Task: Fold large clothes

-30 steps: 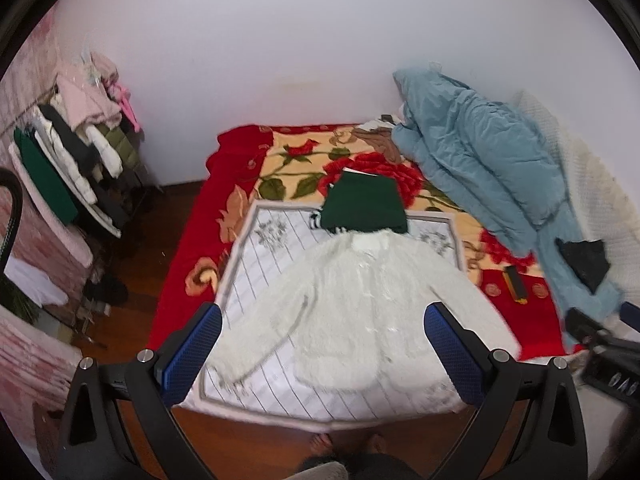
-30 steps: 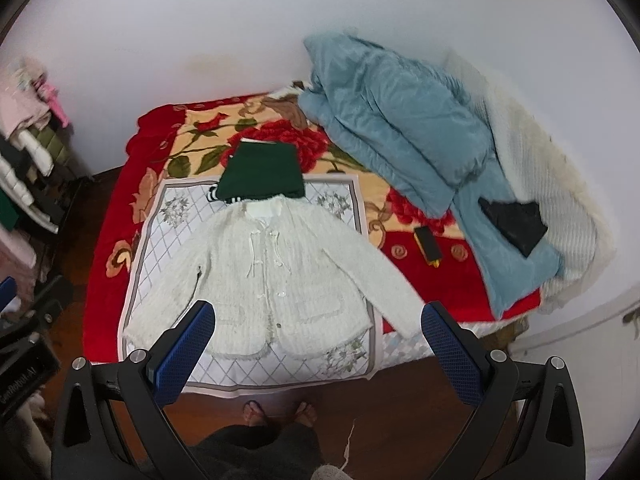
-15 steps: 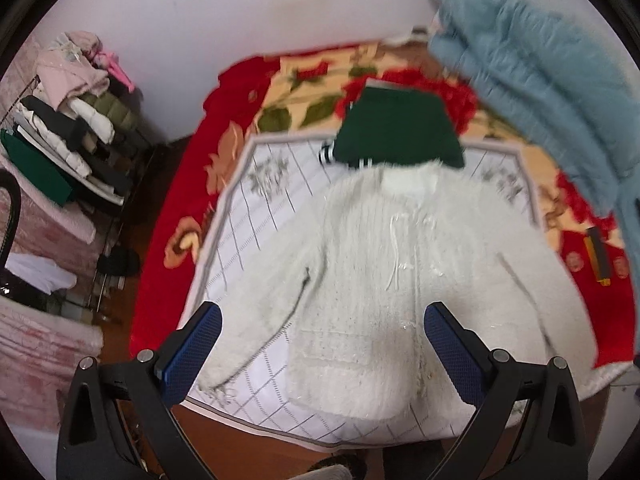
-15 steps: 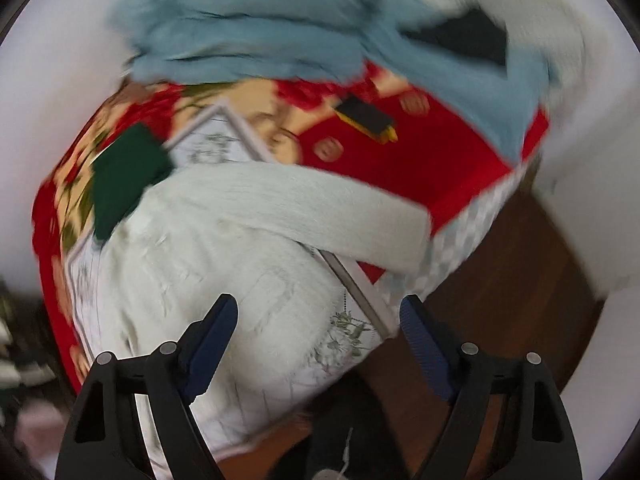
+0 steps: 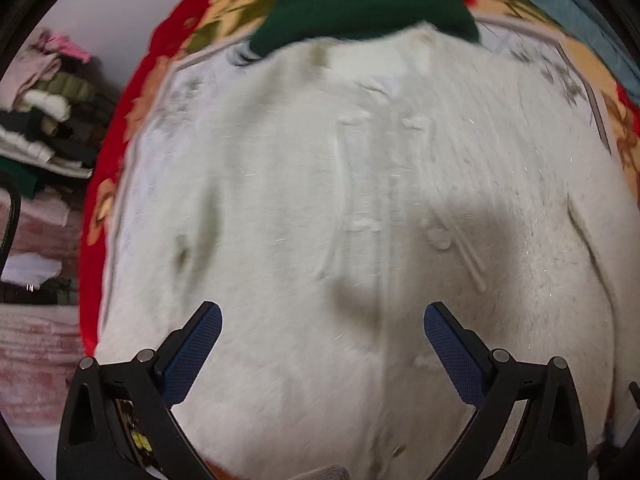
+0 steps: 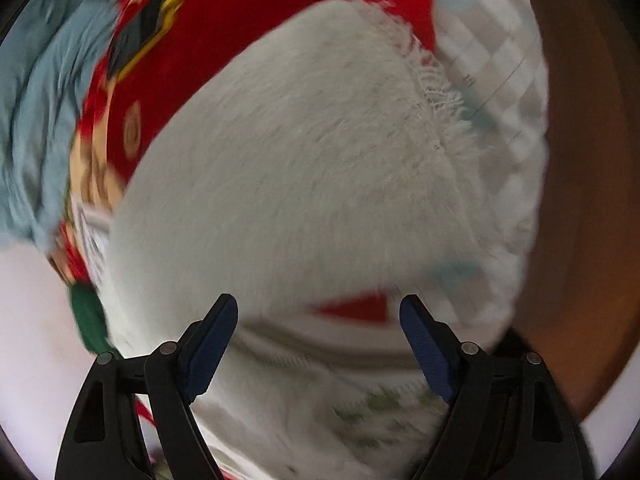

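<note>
A fluffy white cardigan (image 5: 360, 208) lies spread face up on the bed, filling the left wrist view. My left gripper (image 5: 320, 320) is open and empty, close above the cardigan's lower front. In the right wrist view the cardigan's right sleeve (image 6: 300, 160) lies across the bed, its frayed cuff (image 6: 436, 92) near the bed's edge. My right gripper (image 6: 318, 308) is open and empty, close over the sleeve's lower edge. Both views are blurred.
A folded dark green garment (image 5: 360, 0) lies just beyond the cardigan's collar. The red flowered blanket (image 6: 280, 8) and a white checked sheet (image 6: 500, 80) cover the bed. A blue quilt (image 6: 32, 100) is heaped nearby. A clothes rack (image 5: 48, 120) stands left. Wood floor (image 6: 584, 160) borders the bed.
Both grippers have dropped close to the cardigan. The left one came down over its front, the right one swung down over the right sleeve. Both stayed open.
</note>
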Demonstrator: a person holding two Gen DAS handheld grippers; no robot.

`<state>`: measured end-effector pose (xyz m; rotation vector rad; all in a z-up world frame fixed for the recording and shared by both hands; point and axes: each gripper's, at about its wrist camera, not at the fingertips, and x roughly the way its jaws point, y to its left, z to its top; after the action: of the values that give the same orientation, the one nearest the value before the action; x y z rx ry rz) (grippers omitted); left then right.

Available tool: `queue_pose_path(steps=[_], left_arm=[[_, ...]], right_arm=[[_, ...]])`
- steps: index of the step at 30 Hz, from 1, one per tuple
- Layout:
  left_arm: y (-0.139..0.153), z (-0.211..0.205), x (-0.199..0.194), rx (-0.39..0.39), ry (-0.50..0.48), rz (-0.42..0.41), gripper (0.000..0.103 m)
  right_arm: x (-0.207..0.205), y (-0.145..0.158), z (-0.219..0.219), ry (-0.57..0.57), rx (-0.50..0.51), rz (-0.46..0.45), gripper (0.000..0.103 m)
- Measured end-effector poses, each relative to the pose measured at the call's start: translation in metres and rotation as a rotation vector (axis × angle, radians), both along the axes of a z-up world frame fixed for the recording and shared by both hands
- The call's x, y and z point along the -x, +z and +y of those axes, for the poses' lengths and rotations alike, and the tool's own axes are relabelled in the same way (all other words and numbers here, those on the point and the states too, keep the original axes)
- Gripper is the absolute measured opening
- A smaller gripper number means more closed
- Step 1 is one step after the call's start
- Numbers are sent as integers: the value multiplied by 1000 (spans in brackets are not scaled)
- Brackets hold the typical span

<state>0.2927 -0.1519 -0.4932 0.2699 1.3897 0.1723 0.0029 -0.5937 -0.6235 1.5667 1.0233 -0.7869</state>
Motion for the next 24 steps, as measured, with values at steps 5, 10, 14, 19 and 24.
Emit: queue_pose_path(steps=[5,10,14,19,24], left_arm=[[-18,-37,-8,29,-74,-1,103],[-20,-66,-18,70,-115,4,103],[-24,-77,-23,85,-130,13,103],[-32,-85,-25,87,-138,15,103],[-37,-82,-30,85,-118,15,103]], right_arm=[[3,28,15,-78,159,42,12],[-23,59,26,-5,272,25,8],[-31,39,0,-2,210,-55,40],[-37,-1,-19,-139,141,-117,39],[-61,45,-16,-113,286,-121,8]])
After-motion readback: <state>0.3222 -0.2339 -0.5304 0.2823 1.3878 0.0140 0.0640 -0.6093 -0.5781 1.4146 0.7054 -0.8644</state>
